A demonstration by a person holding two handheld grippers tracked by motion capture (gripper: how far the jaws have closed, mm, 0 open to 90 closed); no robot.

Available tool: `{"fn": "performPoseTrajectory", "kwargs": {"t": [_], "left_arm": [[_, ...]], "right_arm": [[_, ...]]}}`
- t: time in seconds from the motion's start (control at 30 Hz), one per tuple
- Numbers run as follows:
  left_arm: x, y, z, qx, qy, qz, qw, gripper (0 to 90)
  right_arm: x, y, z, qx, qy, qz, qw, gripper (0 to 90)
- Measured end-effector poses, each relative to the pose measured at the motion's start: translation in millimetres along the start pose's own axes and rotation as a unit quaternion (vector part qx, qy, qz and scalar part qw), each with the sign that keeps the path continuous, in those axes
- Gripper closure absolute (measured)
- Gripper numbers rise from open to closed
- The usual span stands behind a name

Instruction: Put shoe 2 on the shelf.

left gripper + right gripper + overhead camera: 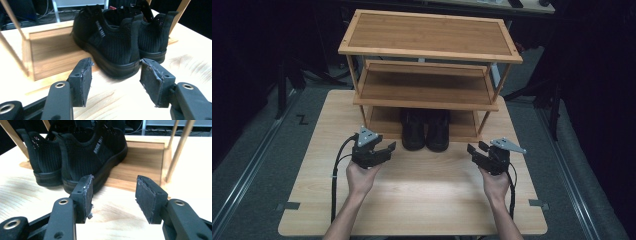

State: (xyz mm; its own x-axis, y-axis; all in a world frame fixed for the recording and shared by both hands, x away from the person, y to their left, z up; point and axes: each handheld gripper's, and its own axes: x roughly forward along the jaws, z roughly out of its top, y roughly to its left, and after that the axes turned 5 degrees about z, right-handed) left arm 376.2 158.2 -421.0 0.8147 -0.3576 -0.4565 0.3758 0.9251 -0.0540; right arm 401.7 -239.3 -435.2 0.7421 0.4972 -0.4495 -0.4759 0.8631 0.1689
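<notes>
Wooden table [412,200] bare near front edge; black shoes [426,131] on rack [427,95] bottom shelf; left tongs [384,148], right tongs [475,148] released, empty.

Both forearms are bare, no sleeves. Each black gripper, left gripper [384,148] and right gripper [477,148], carries a grey three-cornered plate, a trailing black cable, silver rivets and worn dark jaw pads.
</notes>
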Motion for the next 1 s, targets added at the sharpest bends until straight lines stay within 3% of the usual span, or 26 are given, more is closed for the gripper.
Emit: {"fn": "performPoseTrajectory", "kwargs": {"t": [0.4,0.6,1.0], "left_arm": [[-11.4,19.8,-23.4,-0.014,0.011,0.018,0.9997,41.9],[-12.5,36.4,-42.2,-0.026,0.025,0.036,0.9987,41.6],[-4.9,53.4,-62.1,-0.034,0.053,0.061,0.9961,41.4]], "right_arm": [[-11.6,-16.2,-12.0,0.006,0.008,-0.003,1.0000,47.9],[-14.7,-31.7,-25.1,0.017,0.022,-0.017,0.9995,48.3],[-16.3,-51.6,-43.9,0.025,0.049,-0.049,0.9973,49.4]]}}
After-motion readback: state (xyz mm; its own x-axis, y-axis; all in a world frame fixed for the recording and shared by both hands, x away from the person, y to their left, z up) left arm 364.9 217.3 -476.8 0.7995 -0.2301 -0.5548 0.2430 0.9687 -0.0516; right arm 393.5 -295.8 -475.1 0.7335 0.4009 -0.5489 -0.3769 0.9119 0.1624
